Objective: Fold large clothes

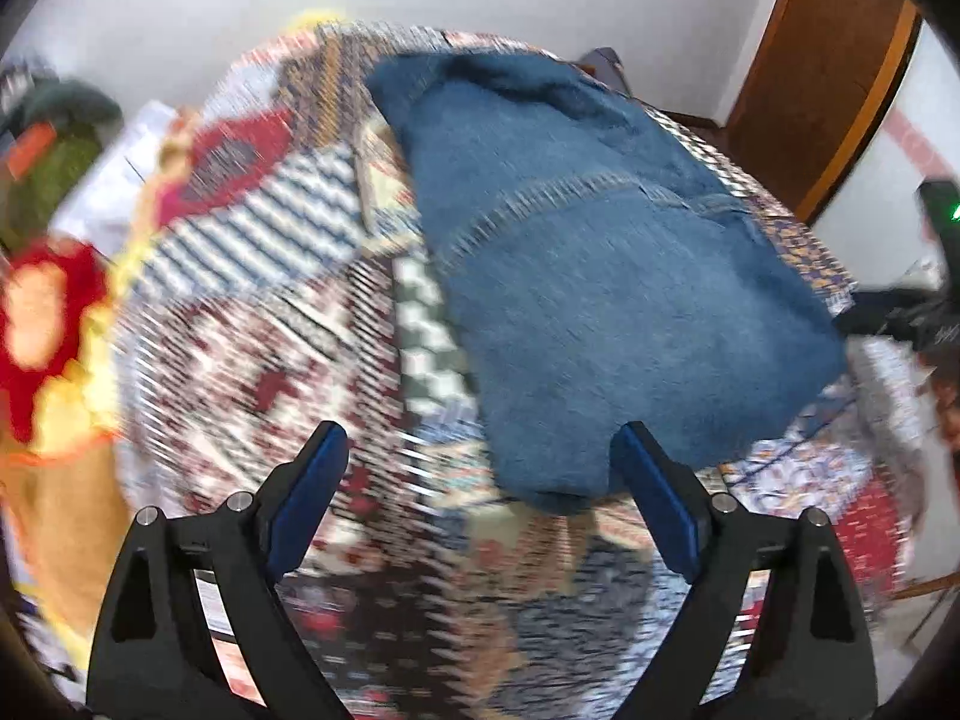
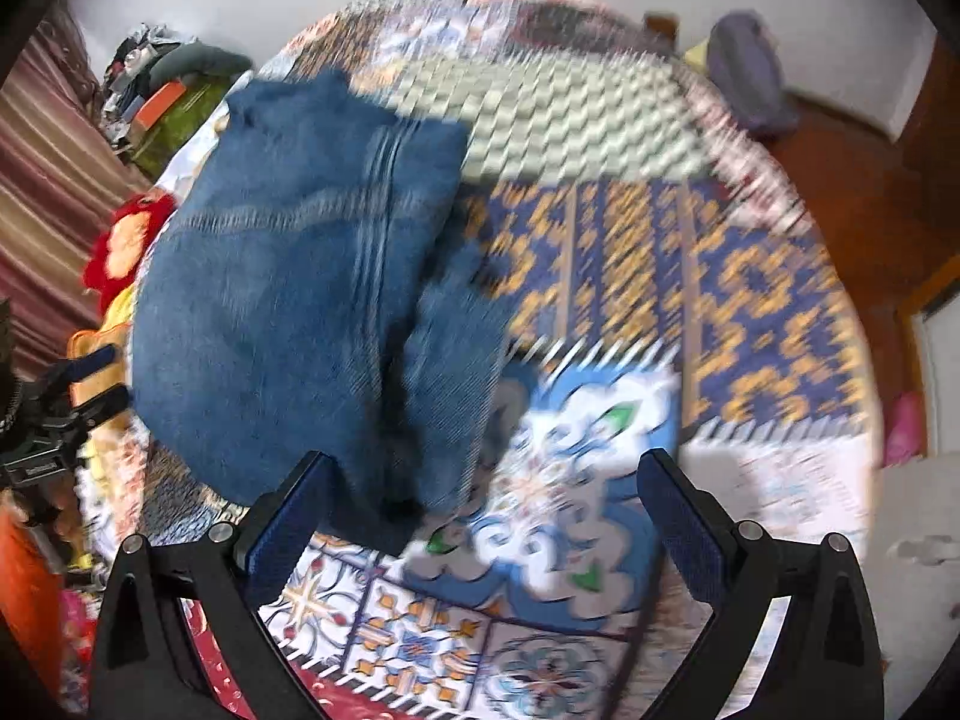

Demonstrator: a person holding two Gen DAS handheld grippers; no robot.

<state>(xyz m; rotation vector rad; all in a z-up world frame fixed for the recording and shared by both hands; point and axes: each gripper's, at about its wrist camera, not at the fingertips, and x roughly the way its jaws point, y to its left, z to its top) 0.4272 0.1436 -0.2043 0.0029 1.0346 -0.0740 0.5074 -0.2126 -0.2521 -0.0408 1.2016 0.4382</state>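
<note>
A pair of blue denim jeans (image 1: 600, 276) lies folded in a bundle on a patchwork quilt (image 1: 270, 330). In the left wrist view my left gripper (image 1: 480, 444) is open and empty, its blue pads (image 1: 312, 492) wide apart just short of the jeans' near edge. In the right wrist view the jeans (image 2: 288, 300) lie left of centre, and my right gripper (image 2: 486, 468) is open and empty, hovering over the quilt (image 2: 690, 276) at the jeans' near right corner. Both views are motion-blurred.
A red and yellow cushion (image 1: 42, 330) and piled clutter (image 2: 168, 84) sit at the bed's left side. A wooden door (image 1: 828, 60) stands at the right. A striped curtain (image 2: 42, 192) hangs far left. The other gripper shows at the left edge (image 2: 54, 420).
</note>
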